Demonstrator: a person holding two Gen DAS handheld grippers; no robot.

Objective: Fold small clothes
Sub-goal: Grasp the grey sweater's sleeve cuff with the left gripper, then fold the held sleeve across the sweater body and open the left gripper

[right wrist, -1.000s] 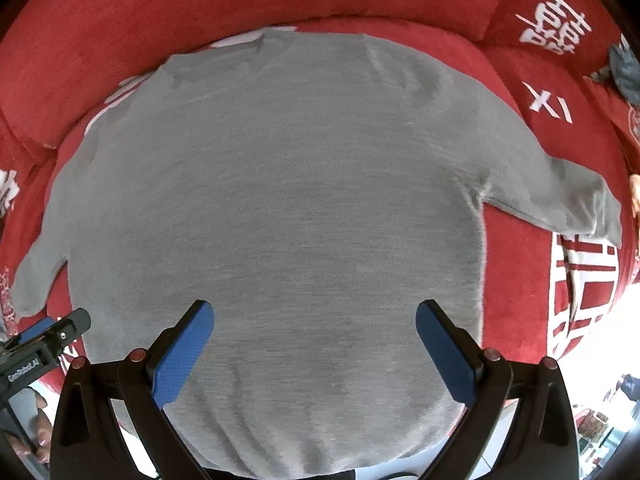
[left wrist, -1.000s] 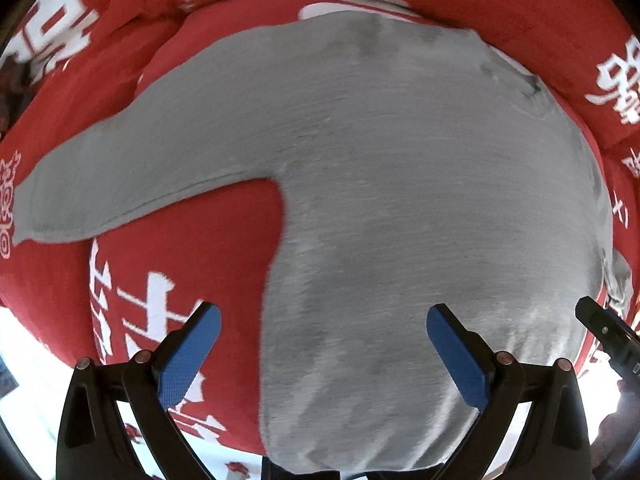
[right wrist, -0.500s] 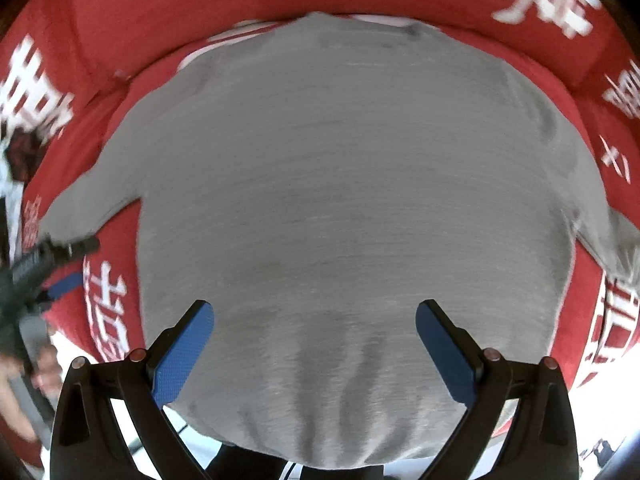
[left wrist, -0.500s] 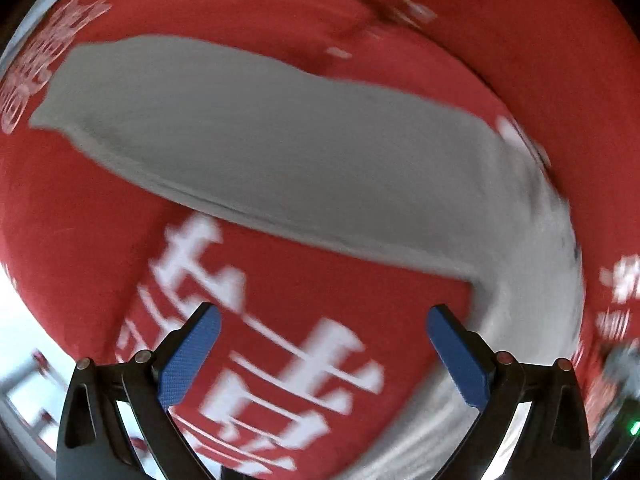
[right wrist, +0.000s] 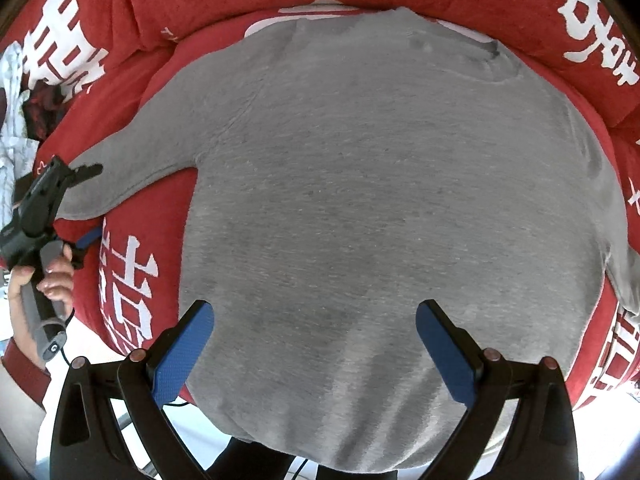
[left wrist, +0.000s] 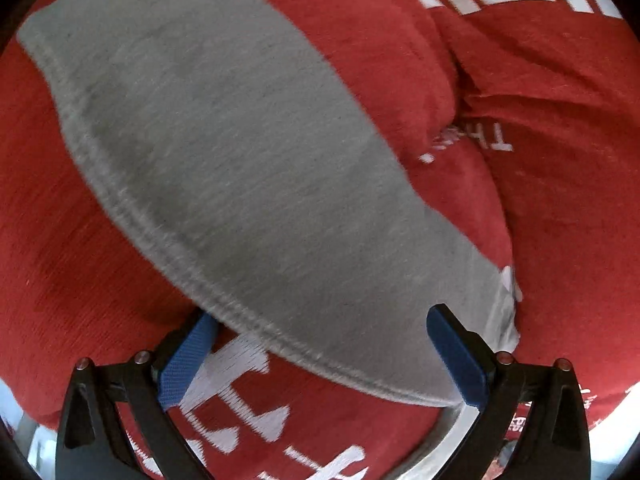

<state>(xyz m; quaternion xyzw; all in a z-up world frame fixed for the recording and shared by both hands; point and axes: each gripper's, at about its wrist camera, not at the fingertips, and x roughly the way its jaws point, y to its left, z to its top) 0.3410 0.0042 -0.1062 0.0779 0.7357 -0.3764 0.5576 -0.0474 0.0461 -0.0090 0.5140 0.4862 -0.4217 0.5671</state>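
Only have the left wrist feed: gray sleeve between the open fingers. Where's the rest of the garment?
Observer: The right wrist view shows the whole sweater spread flat on the red cover, neck at the far end.
Operator: Right gripper holding anything?
Observer: No. The right gripper is open above the hem and grips nothing.
Operator: Second sleeve?
Observer: The other sleeve runs out of the picture's right edge, so I can't see its cuff.

Your grey sweater: soft matt knit cloth, stitched sleeve hem. Red cover: plush, white embroidery. Gripper pads: textured blue rubber.
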